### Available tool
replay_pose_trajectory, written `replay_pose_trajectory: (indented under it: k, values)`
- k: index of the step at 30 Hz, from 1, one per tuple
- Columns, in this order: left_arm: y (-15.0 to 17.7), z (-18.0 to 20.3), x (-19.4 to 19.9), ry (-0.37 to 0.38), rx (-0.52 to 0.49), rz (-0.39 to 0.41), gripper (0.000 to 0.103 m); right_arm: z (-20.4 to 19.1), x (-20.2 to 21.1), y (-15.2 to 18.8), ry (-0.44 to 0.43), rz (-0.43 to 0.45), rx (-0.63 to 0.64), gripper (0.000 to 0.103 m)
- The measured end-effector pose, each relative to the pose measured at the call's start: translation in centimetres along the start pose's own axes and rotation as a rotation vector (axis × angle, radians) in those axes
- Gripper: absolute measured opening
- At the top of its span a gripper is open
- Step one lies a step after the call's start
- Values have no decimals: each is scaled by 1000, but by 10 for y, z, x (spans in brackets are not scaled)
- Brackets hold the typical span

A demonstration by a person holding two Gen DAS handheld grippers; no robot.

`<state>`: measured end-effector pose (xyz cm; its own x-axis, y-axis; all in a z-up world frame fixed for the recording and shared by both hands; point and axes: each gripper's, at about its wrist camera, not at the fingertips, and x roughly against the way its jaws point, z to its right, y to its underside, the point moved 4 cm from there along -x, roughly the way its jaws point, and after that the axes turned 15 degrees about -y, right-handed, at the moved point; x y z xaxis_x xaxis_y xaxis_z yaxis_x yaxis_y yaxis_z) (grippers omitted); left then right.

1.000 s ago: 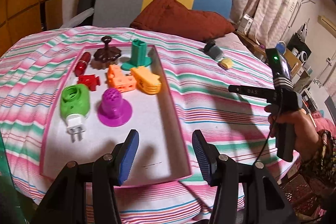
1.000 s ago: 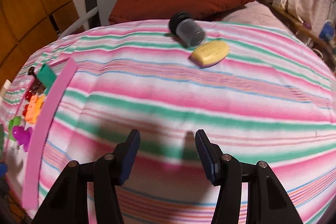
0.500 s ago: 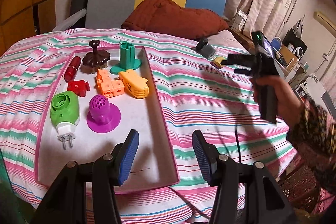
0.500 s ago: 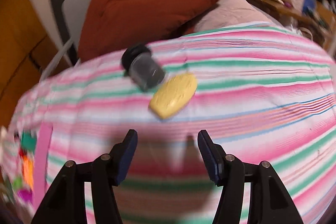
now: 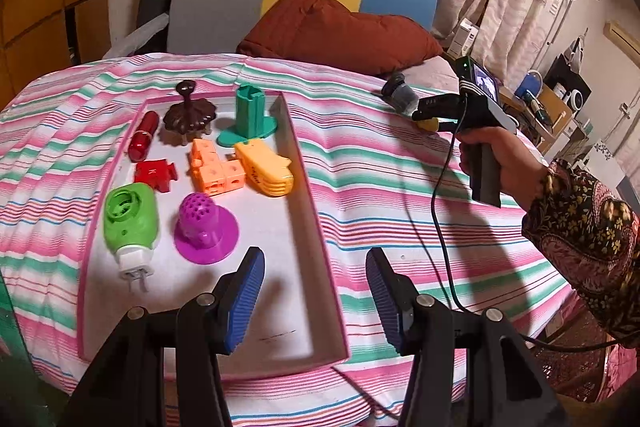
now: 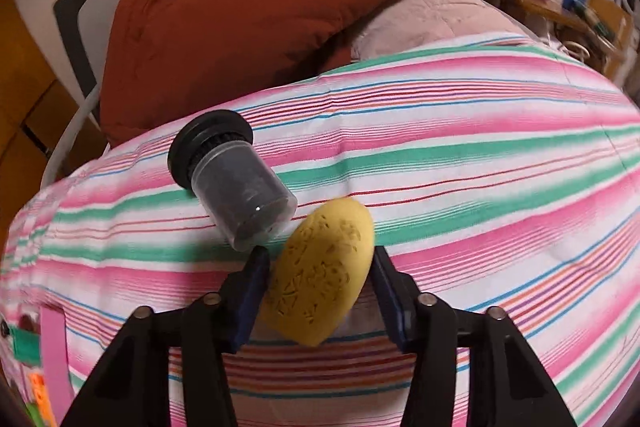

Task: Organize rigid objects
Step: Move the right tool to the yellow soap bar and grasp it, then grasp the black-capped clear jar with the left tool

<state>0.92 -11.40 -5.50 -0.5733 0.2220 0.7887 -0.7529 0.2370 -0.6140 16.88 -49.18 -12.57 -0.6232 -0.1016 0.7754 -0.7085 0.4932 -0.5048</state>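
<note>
Black tool [image 5: 314, 297] frames, ribbed blue pads [image 5: 245, 301], silver screws — dark floral sleeve [image 5: 586, 233].

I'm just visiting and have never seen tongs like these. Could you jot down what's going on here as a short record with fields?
Setting: bed with striped cover
Tray: pink-edged tray holding eight small plastic items, among them a purple strainer and a green plug-in device
Outside tray: yellow oval piece and dark clear-capped jar, lying side by side
Left tongs: open, empty, over the tray's near end
Right tongs: open, one finger on each side of the yellow oval piece, not yet closed
Likely next: squeeze and lift the yellow piece
</note>
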Motion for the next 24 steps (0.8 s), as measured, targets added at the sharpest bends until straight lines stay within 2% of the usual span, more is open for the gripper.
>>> replay_pose_trajectory:
  k: [7,13,16,21,24]
  values:
    - [-26,36,-4,36,-71,29,53,28,34,27,-30,-52,52,44]
    - [-85,99,-22,27,-162,78,53,56,68,60,-55,-103,57,44]
    - [-125,136,-41,9,-186,115,54,67,79,69,-99,-66,20,44]
    - [-181,185,-87,-62,-238,145,54,71,73,63,-103,-96,14,44]
    - [-203,208,-125,-33,-280,110,54,73,75,61,-120,-116,15,44]
